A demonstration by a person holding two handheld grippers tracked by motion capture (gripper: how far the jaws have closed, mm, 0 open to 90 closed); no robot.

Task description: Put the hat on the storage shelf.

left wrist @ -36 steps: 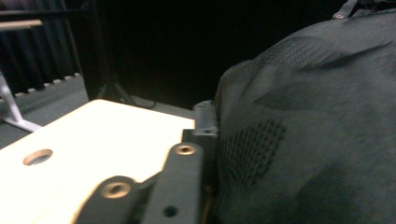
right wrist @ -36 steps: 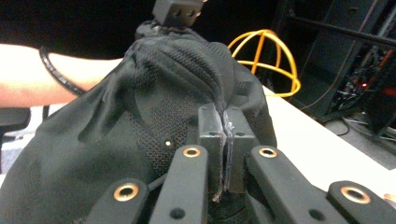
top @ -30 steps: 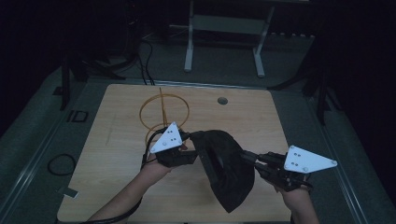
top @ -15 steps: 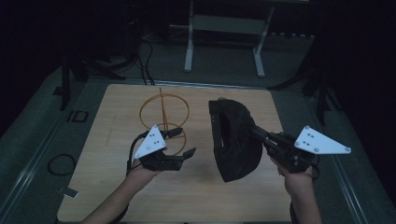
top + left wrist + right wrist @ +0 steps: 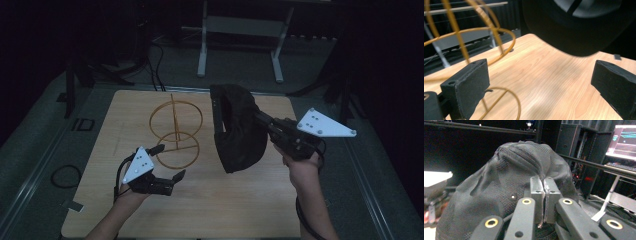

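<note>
Two grippers: the right gripper [image 5: 261, 120] pinches the fabric of a black cap [image 5: 237, 127]; the left gripper [image 5: 167, 162] holds nothing, its jaws have just been opening and now stand wide.
Cap's place: hanging in the air over the right half of the wooden table [image 5: 240, 210], long axis nearly upright, opening turned left.
Stand: a gold wire stand [image 5: 175, 131] sits left of the cap, apart from it, with the left gripper just in front.
Nearer hand: the left one to the stand; the cap must travel left, I reckon.
Right gripper view: pads [image 5: 537, 195] shut tight on a mesh fold.
Left gripper view: wire hoops [image 5: 461, 37] close ahead, the cap's underside [image 5: 574, 27] overhead.
</note>
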